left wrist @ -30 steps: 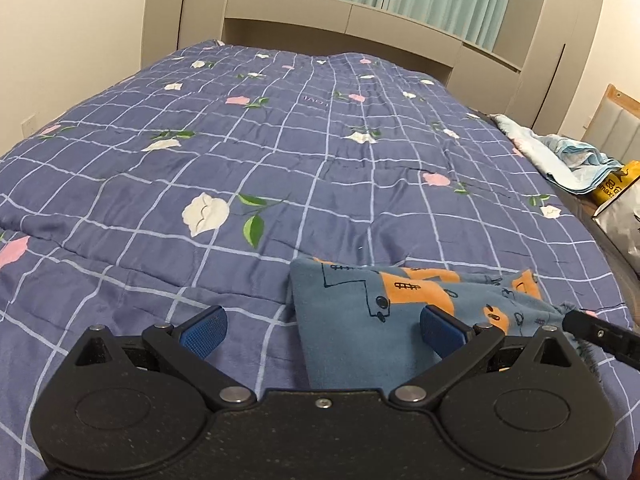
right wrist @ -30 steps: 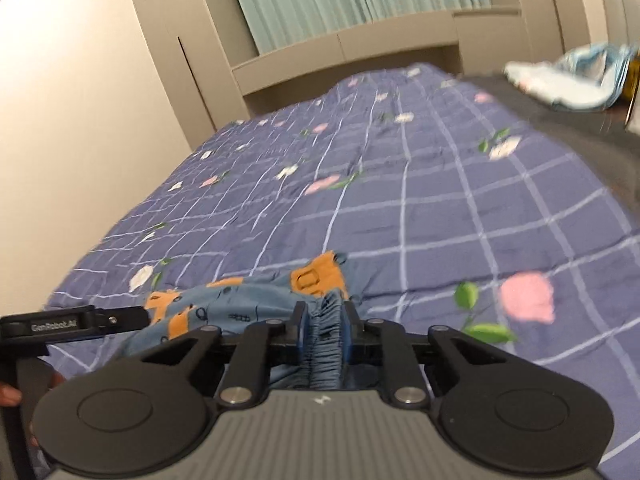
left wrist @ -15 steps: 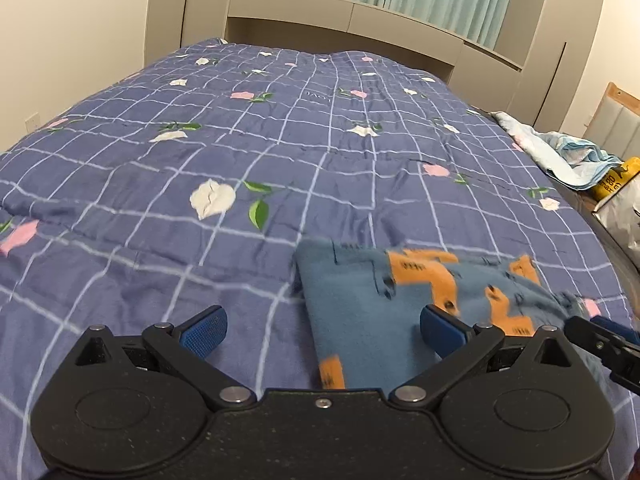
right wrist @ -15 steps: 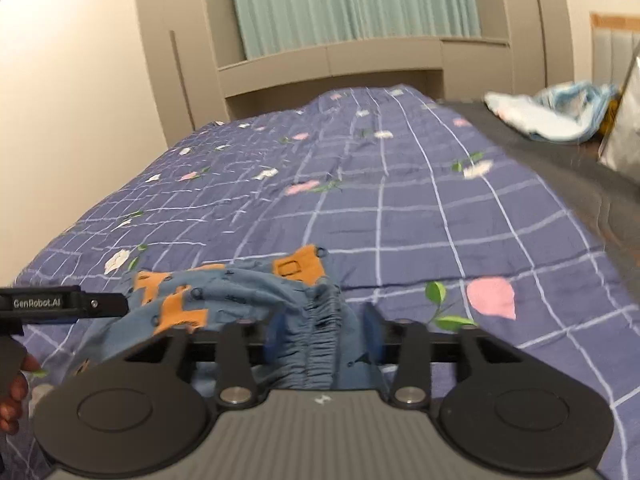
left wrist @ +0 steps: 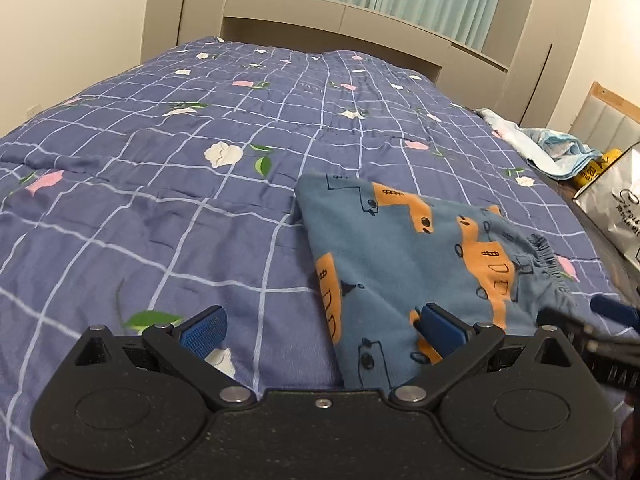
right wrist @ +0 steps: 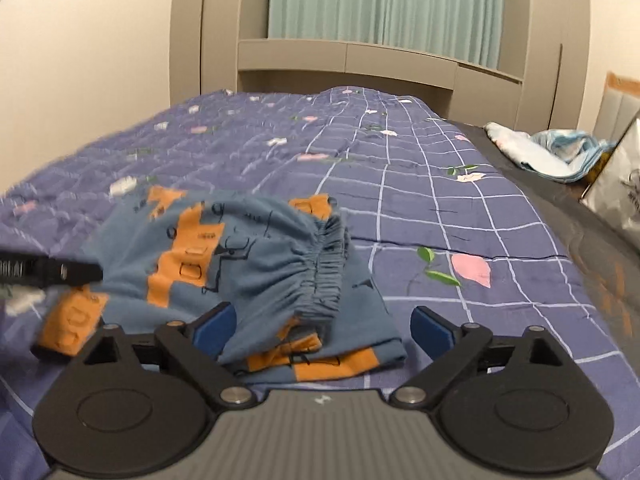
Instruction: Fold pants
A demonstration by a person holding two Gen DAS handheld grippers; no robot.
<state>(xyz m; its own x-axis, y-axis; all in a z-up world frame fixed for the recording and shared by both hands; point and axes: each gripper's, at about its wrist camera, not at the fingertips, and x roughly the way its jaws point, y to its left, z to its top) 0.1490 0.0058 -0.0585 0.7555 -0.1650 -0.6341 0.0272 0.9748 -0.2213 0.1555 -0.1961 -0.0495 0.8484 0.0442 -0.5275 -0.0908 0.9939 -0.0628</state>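
Note:
The blue pants [left wrist: 404,252] with orange print lie folded on the bed. Their gathered waistband [right wrist: 326,268] sits on top of the fold, in front of the right gripper. My left gripper [left wrist: 320,330] is open, low over the quilt at the pants' left edge; its right finger [left wrist: 440,326] is over the cloth. My right gripper [right wrist: 322,326] is open and empty, its jaws spread either side of the waistband. The left gripper's finger [right wrist: 48,270] shows at the left edge of the right wrist view.
The purple checked floral quilt [left wrist: 180,208] covers the bed. A light blue bundle of cloth [left wrist: 552,152] and a white bag [left wrist: 612,208] lie at the bed's right side. The headboard [left wrist: 320,24] and curtains stand at the far end.
My right gripper has opened and let go of the waistband, which now rests on the folded pants. Both grippers have drawn back and up a little.

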